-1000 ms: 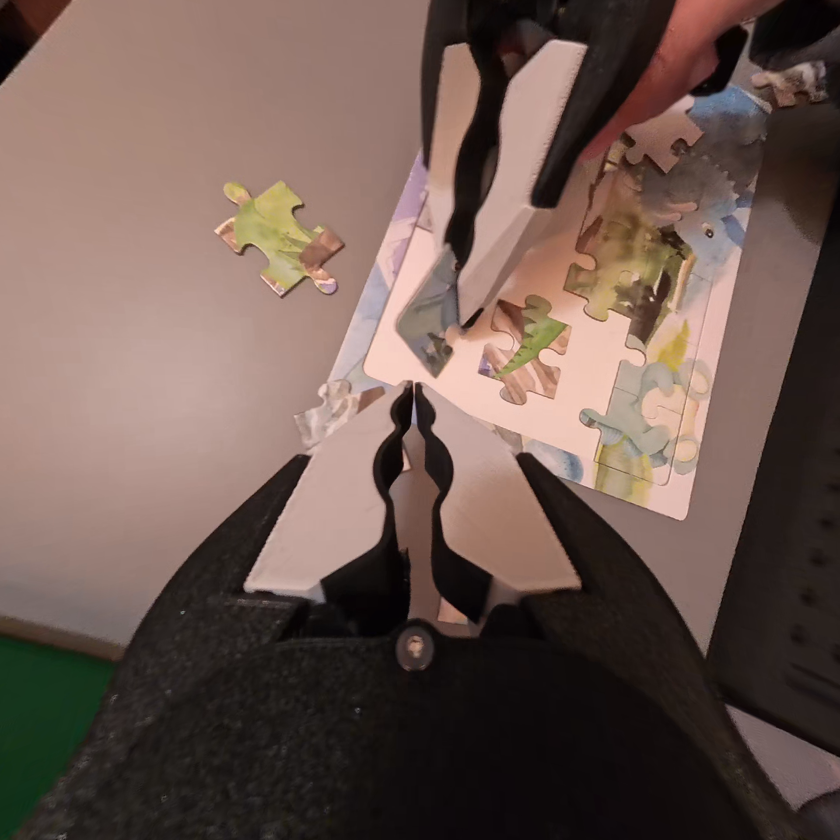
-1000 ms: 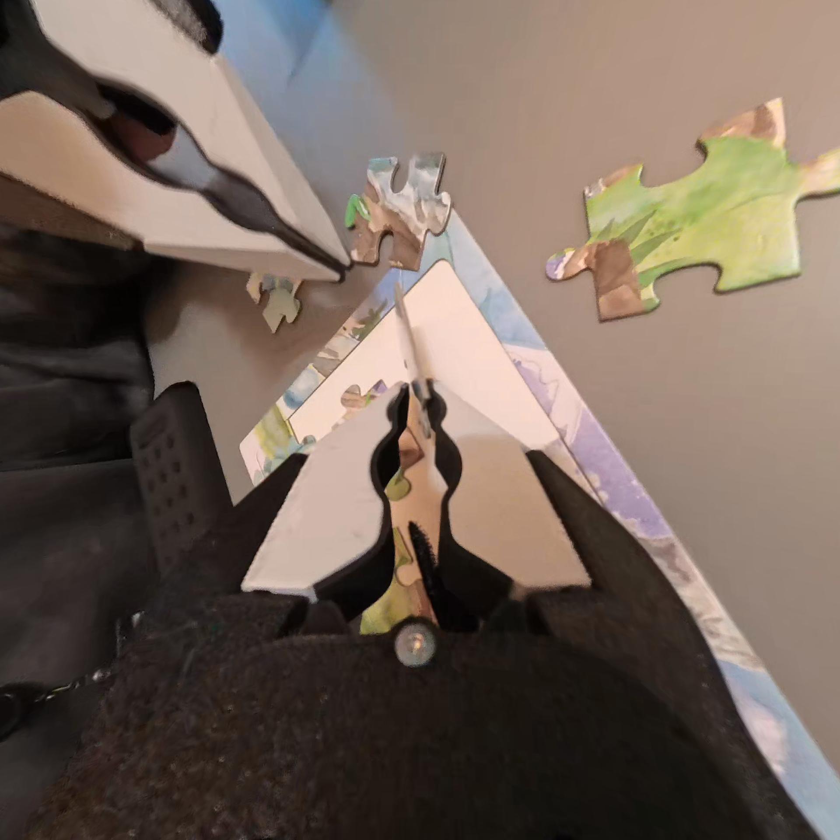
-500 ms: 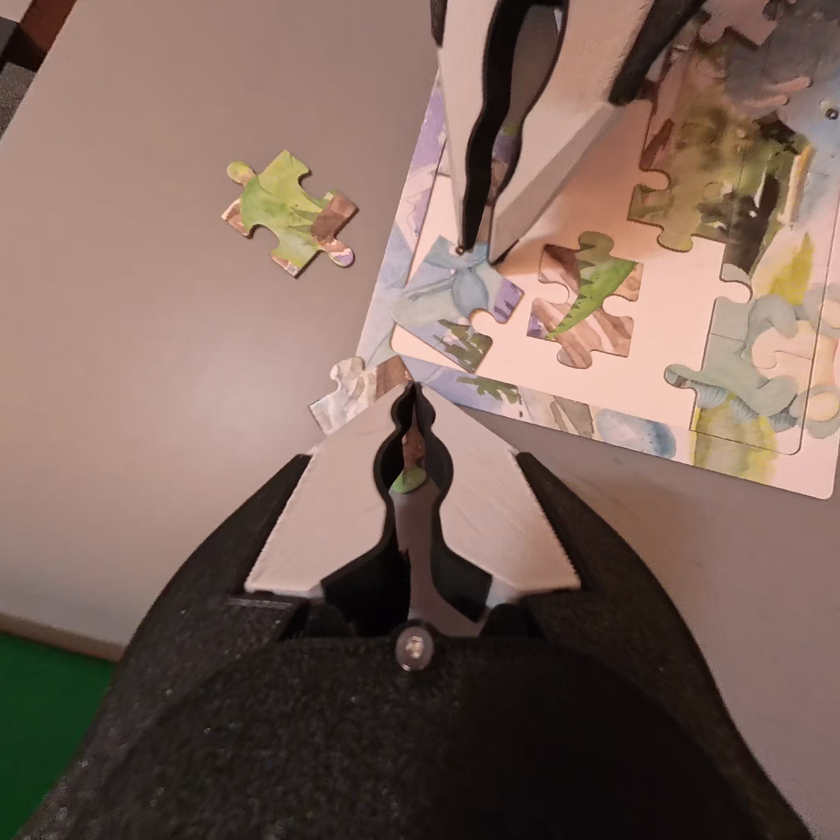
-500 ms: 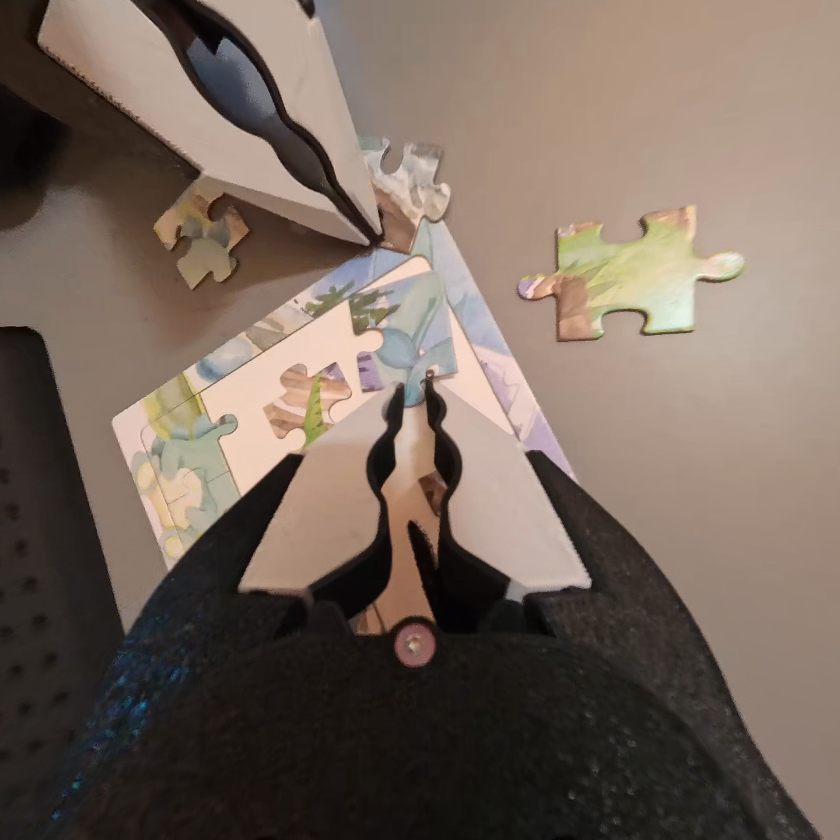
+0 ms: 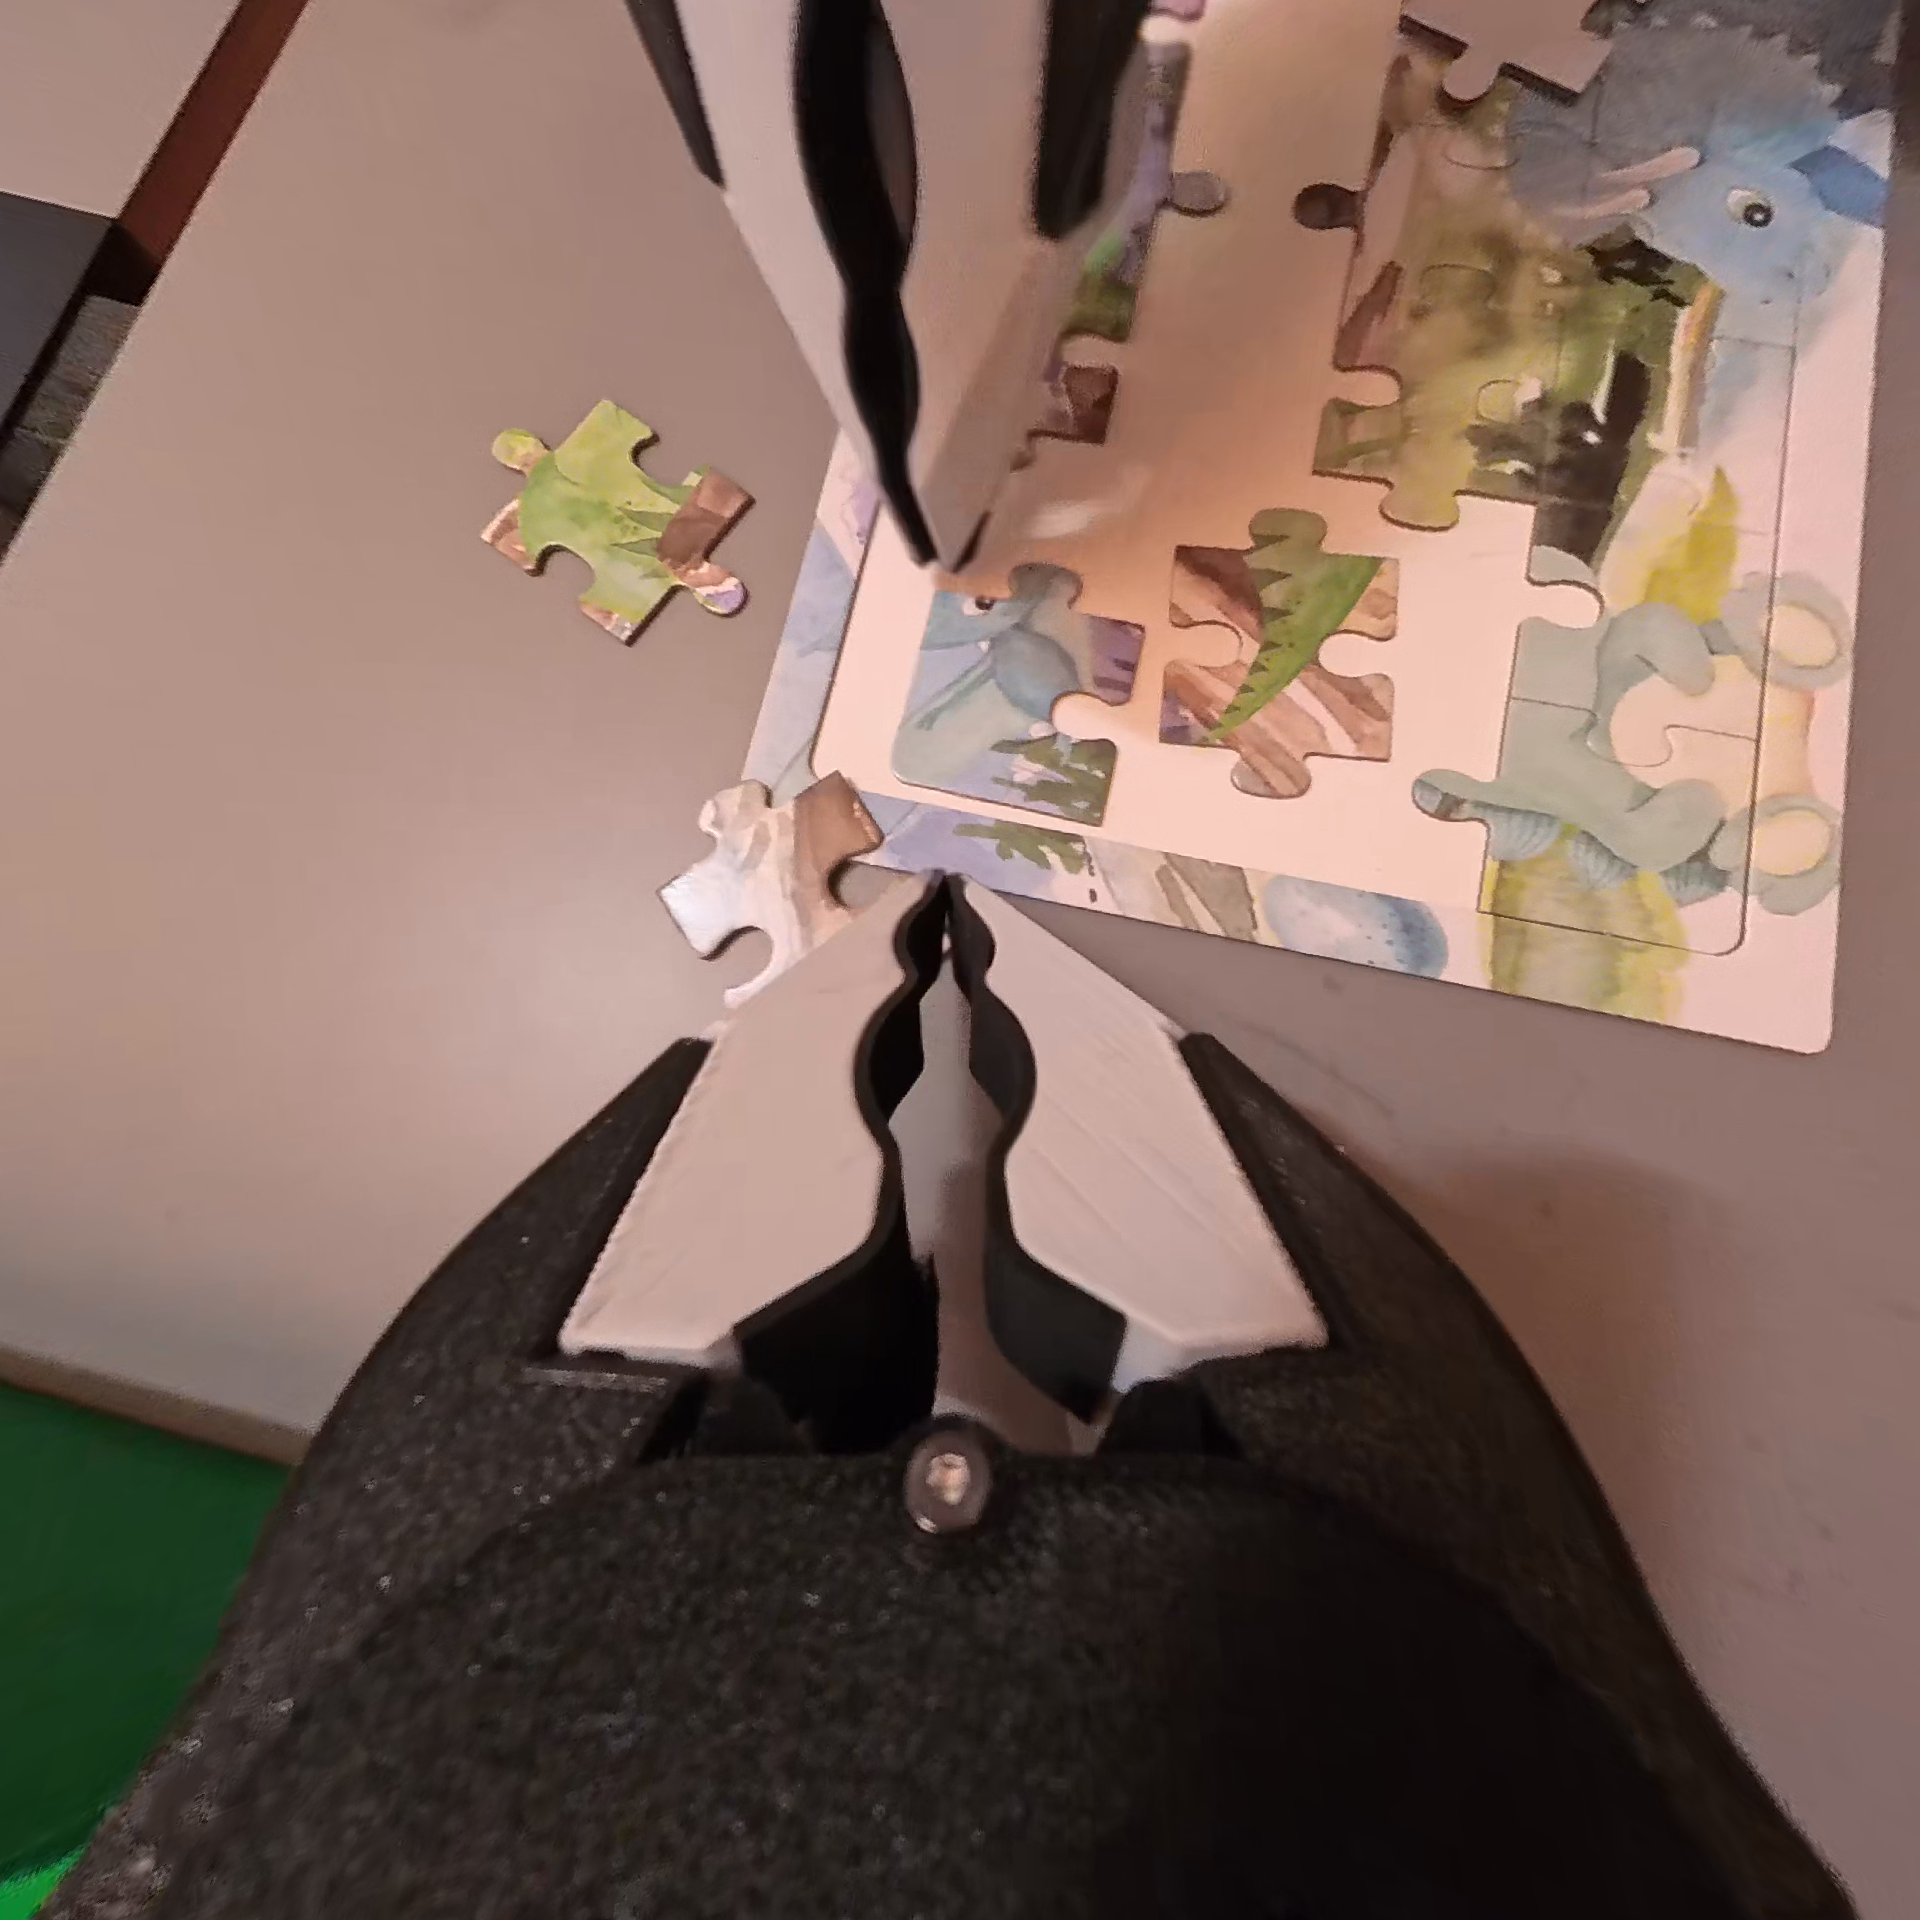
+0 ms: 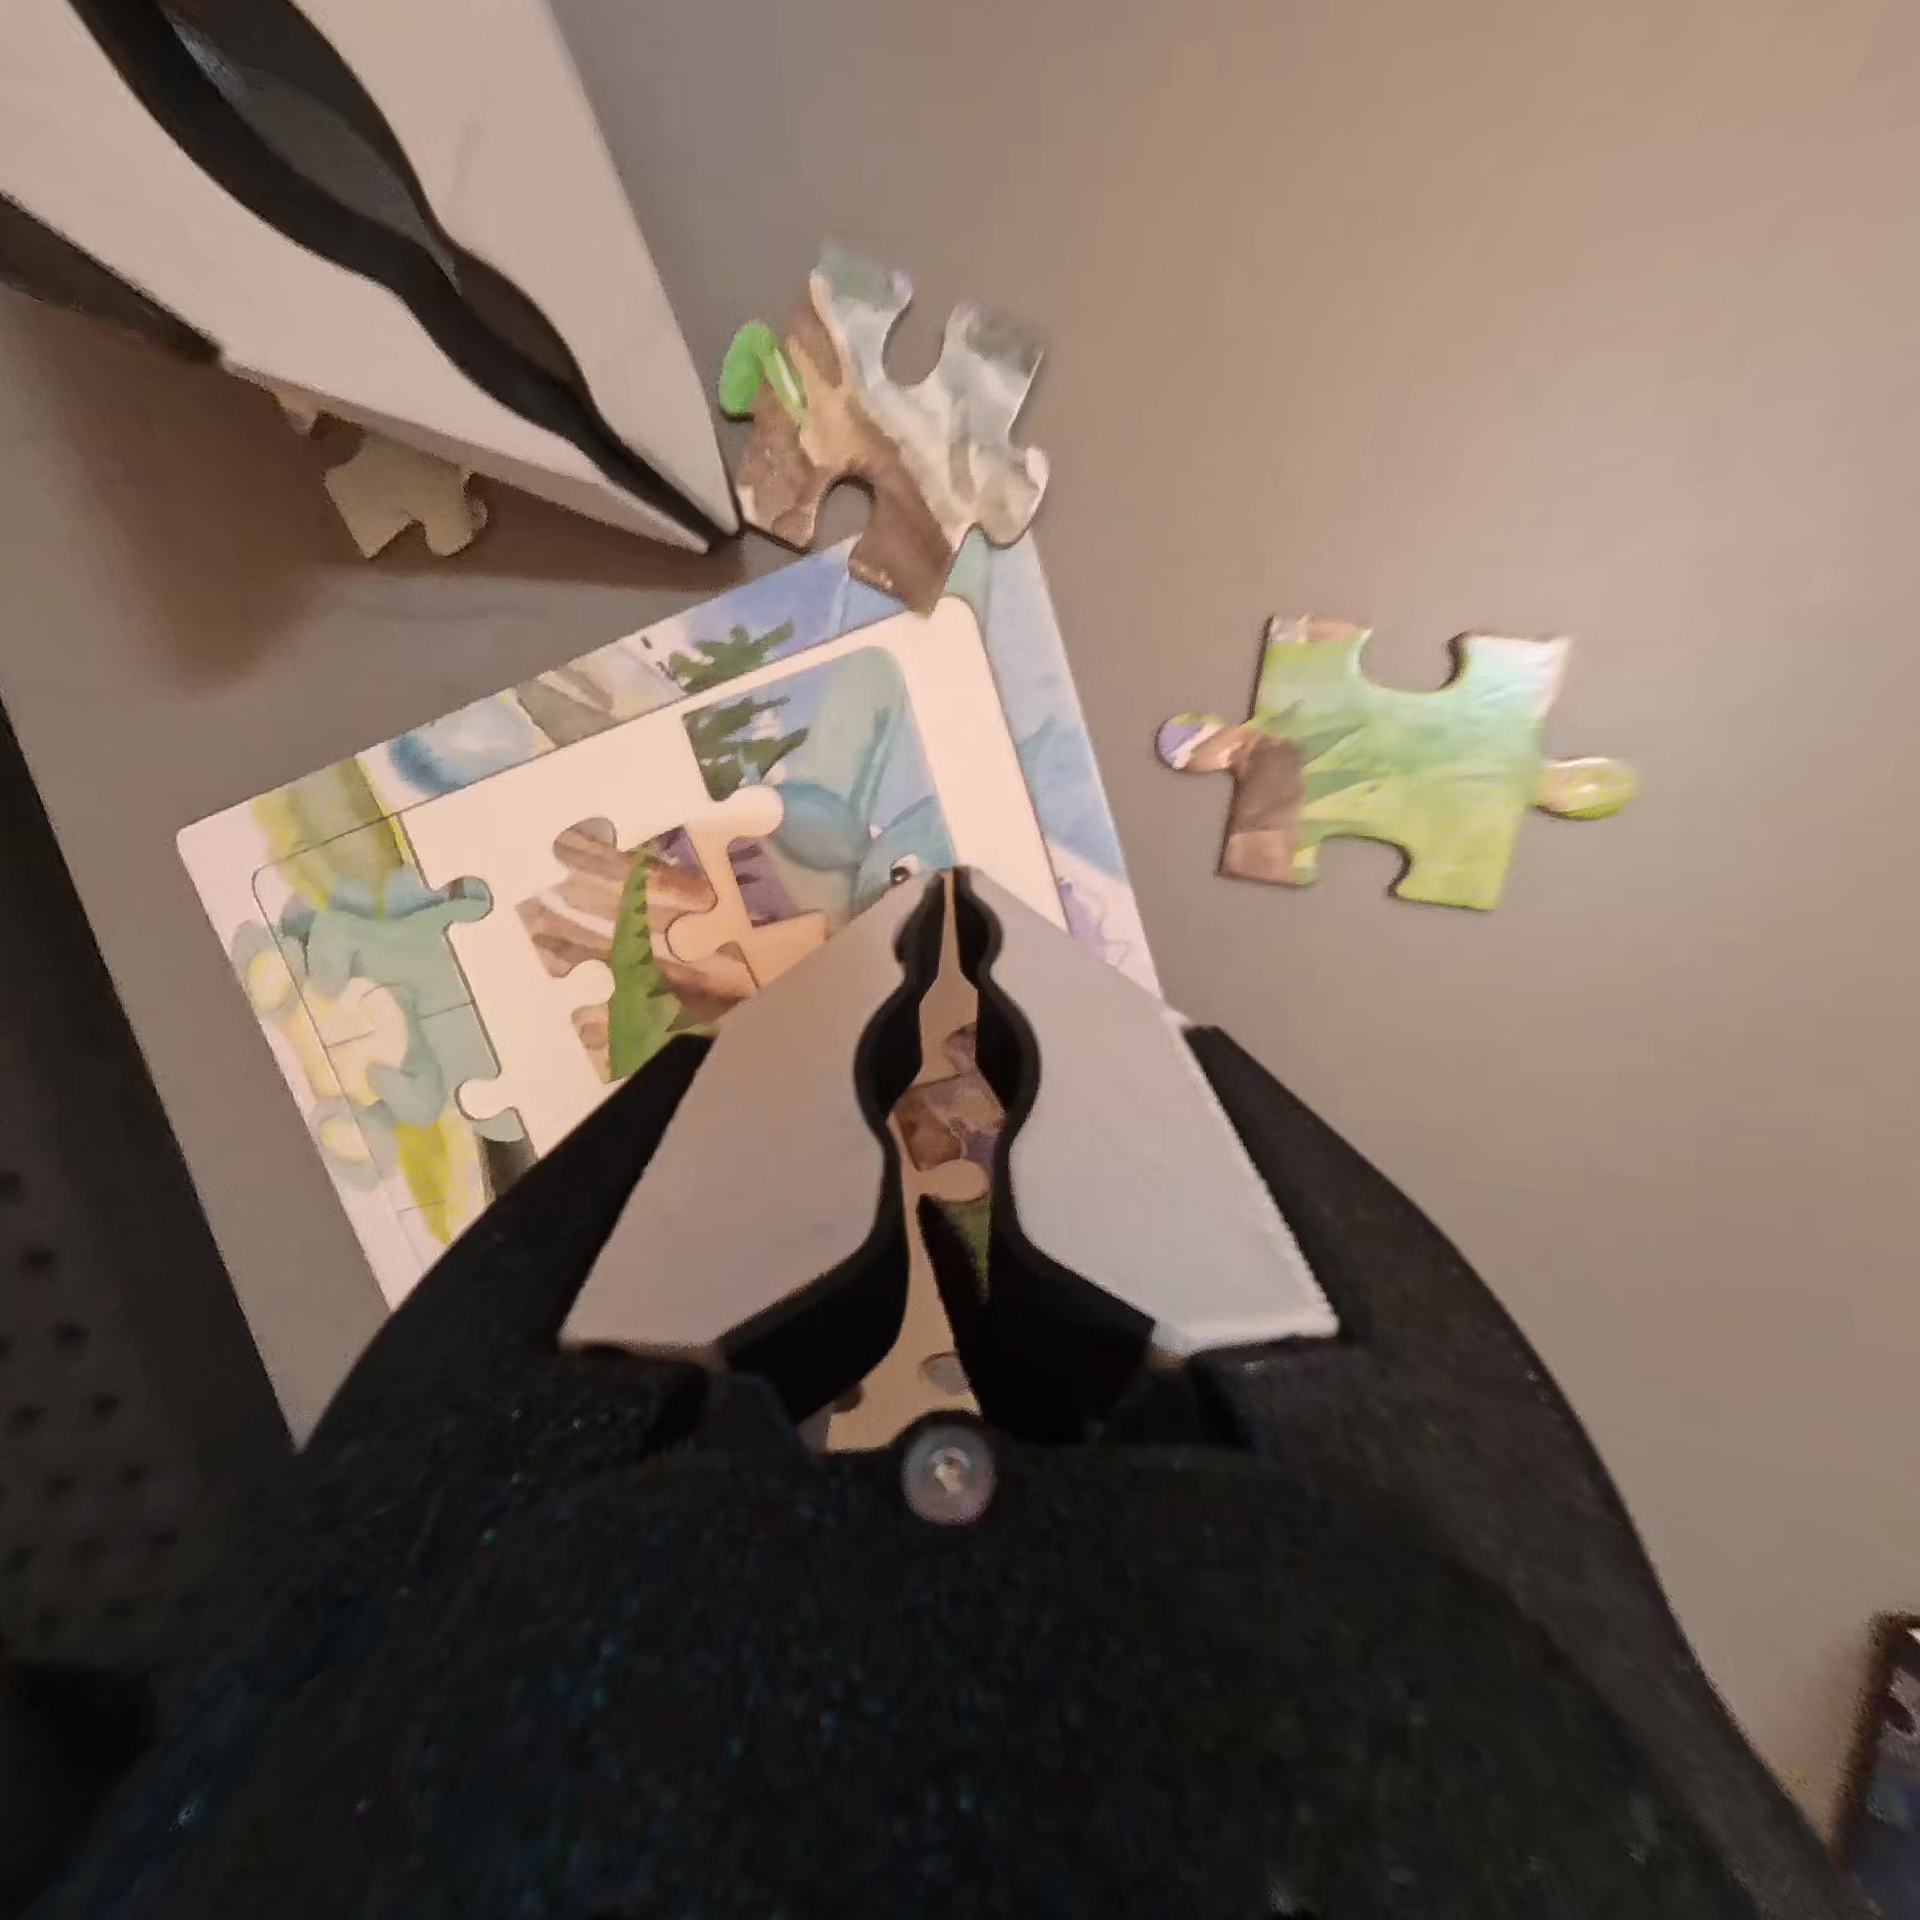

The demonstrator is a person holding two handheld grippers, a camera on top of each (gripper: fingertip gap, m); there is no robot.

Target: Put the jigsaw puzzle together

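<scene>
A puzzle tray (image 5: 1226, 457) lies on a grey table, with joined pieces (image 5: 1662, 436) along its right side. A blue corner piece (image 5: 997, 707) lies flat in the tray's near left corner, next to a green and brown piece (image 5: 1278, 665). My right gripper (image 6: 951, 878) is shut and empty, its tips just above the blue piece (image 6: 862, 790). My left gripper (image 5: 945, 883) is shut and empty, its tips beside a loose white and brown piece (image 5: 769, 883) that overlaps the tray's corner. A loose green piece (image 5: 623, 530) lies left of the tray.
A small pale piece (image 6: 405, 499) lies on the table, partly under the left gripper. A dark perforated chair part (image 6: 83, 1351) stands beside the tray (image 6: 613, 774). The table's near edge meets green floor (image 5: 104, 1507). One gripper's finger ends stand about 7 centimetres off the other's. Between my right fingertips and the loose green piece (image 5: 623, 530) there is roughly 7 centimetres. It turns up in the right wrist view (image 6: 1357, 751) as well.
The right gripper tilted the blue piece down flat into the tray's corner, let it go, then shut and rose a little. The left gripper drew back slightly, staying shut.
</scene>
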